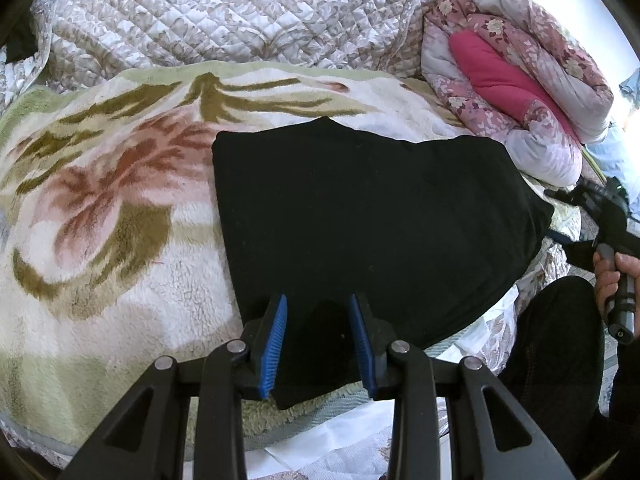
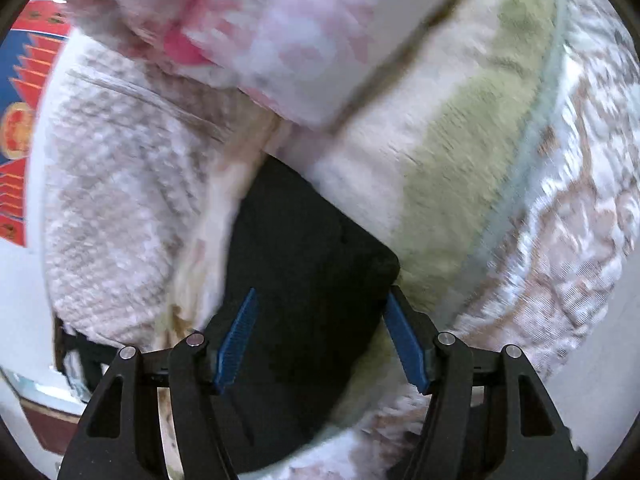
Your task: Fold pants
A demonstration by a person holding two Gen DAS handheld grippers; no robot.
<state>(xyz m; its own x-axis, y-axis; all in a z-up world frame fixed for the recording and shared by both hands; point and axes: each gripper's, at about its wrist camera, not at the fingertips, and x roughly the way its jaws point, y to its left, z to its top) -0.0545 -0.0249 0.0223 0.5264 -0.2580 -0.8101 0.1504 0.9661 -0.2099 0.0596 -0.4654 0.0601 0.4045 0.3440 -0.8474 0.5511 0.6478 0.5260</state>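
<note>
Bed w/ quilt (image 1: pixel 224 12): floral blanket (image 1: pixel 100 208), black pants (image 1: pixel 372 216) on it.

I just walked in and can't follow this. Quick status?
Left gripper part-open, black fabric pants between its blue pads. Right gripper open over a pants corner. Pants folded on fleecy floral blanket. Nothing blocking.

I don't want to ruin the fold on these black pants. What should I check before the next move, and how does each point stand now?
1. Pants lie folded flat on the floral blanket: ok.
2. Left tool open, nothing pinched: ok; its blue pads straddle the near edge without pressing.
3. Right tool open and free of cloth: ok.
4. Pink quilt roll clear of the pants: cannot tell; it sits close behind the far corner.
5. Right wrist view sharp enough to aim: not ok, blurred.
</note>
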